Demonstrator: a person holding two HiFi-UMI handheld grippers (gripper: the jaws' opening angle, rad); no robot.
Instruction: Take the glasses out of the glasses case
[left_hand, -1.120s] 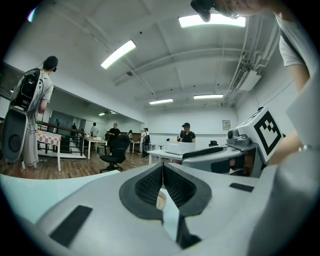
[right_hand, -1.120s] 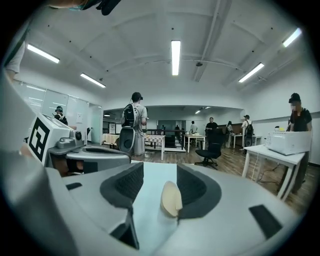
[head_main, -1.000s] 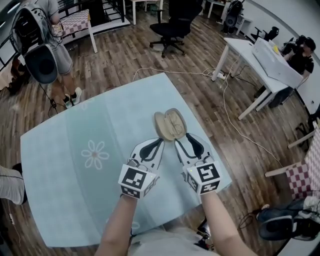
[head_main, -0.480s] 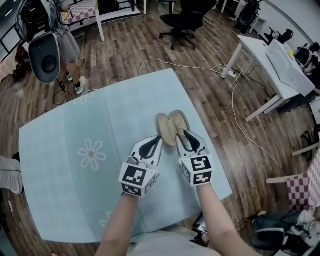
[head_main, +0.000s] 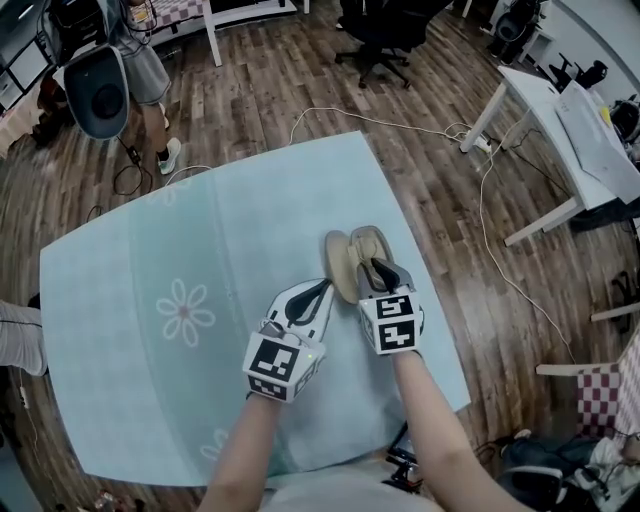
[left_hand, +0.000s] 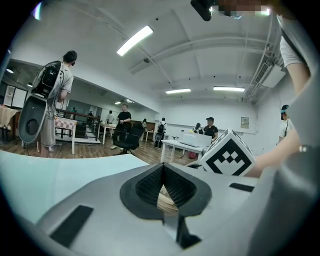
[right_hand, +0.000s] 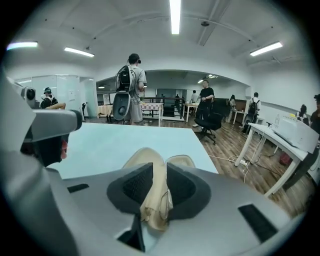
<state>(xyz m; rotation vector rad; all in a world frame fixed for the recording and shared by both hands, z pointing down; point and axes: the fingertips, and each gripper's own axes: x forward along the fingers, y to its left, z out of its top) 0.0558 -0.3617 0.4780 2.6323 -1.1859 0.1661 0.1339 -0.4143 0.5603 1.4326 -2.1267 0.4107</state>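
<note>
The beige glasses case (head_main: 347, 258) lies open on the pale blue tablecloth (head_main: 150, 260). In the right gripper view the case (right_hand: 150, 162) runs in between my jaws, with the thin wire rim of the glasses (right_hand: 164, 202) against the right pad. My right gripper (head_main: 377, 266) (right_hand: 159, 172) hangs over the case's near end; its jaws are closing, one on each side of that end. My left gripper (head_main: 326, 287) (left_hand: 161, 167) is shut, its tips beside the case's near left edge. A strip of the case (left_hand: 165, 197) shows below those tips.
A flower print (head_main: 185, 311) marks the cloth to the left. The table's right edge (head_main: 425, 290) is close to the case. Beyond stand a person with a backpack rig (head_main: 120, 60), an office chair (head_main: 385, 30), a white desk (head_main: 560, 120) and a floor cable (head_main: 400, 125).
My right gripper has dropped forward onto the case's near end and its jaws have narrowed. The left gripper has edged forward toward the case's left side.
</note>
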